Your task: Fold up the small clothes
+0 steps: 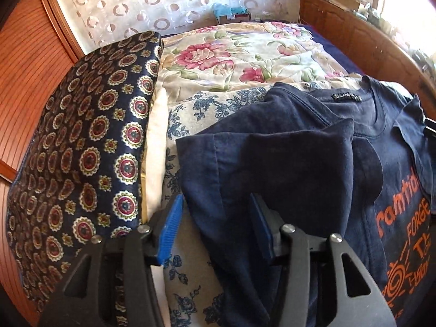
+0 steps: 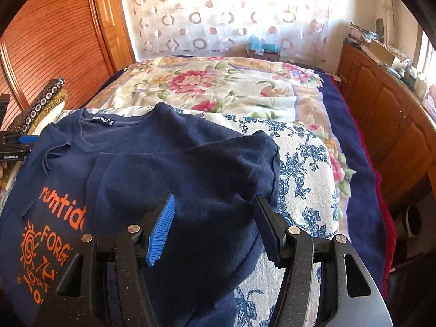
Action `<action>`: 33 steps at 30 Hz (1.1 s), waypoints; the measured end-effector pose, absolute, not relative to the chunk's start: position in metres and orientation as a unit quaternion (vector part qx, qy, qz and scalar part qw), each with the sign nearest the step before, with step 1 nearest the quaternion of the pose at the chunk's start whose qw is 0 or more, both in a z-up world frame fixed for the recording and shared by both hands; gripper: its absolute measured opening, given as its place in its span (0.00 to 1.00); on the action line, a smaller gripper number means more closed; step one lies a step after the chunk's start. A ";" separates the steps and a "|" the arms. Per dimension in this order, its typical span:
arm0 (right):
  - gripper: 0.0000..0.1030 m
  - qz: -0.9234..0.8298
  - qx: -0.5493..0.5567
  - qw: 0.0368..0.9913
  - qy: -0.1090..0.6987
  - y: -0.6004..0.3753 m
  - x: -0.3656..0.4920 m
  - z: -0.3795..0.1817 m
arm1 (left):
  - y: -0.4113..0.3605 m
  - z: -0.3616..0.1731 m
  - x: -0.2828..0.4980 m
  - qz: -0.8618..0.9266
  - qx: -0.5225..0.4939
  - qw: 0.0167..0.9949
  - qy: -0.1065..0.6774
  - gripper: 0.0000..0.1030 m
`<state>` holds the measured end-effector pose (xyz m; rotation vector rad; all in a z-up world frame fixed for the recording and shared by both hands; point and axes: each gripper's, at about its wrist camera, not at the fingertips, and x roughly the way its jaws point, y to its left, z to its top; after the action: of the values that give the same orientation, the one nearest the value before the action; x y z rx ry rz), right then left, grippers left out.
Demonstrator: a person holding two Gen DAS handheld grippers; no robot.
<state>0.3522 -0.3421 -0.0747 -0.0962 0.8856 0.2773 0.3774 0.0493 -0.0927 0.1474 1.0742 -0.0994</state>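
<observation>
A navy T-shirt point(image 1: 313, 163) with orange print lies on a blue-flowered white towel on the bed; both sleeves are folded in over the chest. It also shows in the right wrist view point(image 2: 169, 169). My left gripper point(image 1: 215, 212) is open, its jaws astride the shirt's left folded edge, nothing clamped. My right gripper point(image 2: 215, 212) is open over the shirt's right folded side, empty. The left gripper's tip shows at the left edge of the right wrist view point(image 2: 19, 141).
A dark patterned cushion point(image 1: 81, 150) stands left of the shirt, with a white pillow point(image 1: 156, 147) beside it. A floral blanket point(image 2: 218, 87) covers the bed beyond. Wooden cabinets point(image 2: 381, 109) run along the right, a wooden wardrobe point(image 2: 54, 41) on the left.
</observation>
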 end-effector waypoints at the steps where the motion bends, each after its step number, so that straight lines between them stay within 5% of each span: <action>1: 0.58 0.130 -0.046 0.893 0.427 -0.342 0.354 -0.075 | 0.051 -0.093 0.377 -0.048 0.067 0.856 0.510 0.49; 6: 0.58 0.113 -0.043 0.896 0.426 -0.352 0.358 -0.074 | 0.052 -0.094 0.373 -0.052 0.051 0.859 0.507 0.45; 10: 0.58 0.104 -0.042 0.896 0.430 -0.360 0.359 -0.077 | 0.056 -0.091 0.364 -0.071 0.034 0.858 0.507 0.07; 12: 0.58 0.101 -0.041 0.896 0.431 -0.363 0.358 -0.078 | 0.053 -0.091 0.362 -0.069 0.045 0.859 0.505 0.04; 31: 0.59 0.074 -0.023 0.893 0.443 -0.363 0.388 -0.084 | 0.043 -0.026 0.307 -0.093 0.045 0.912 0.398 0.02; 33: 0.38 0.082 -0.029 0.893 0.442 -0.359 0.389 -0.083 | 0.041 -0.021 0.299 -0.100 0.043 0.914 0.390 0.02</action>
<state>0.3888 -0.3585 -0.0832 -0.0611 0.9160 0.1700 0.2991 0.0412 -0.0206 0.0893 0.8025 -0.2062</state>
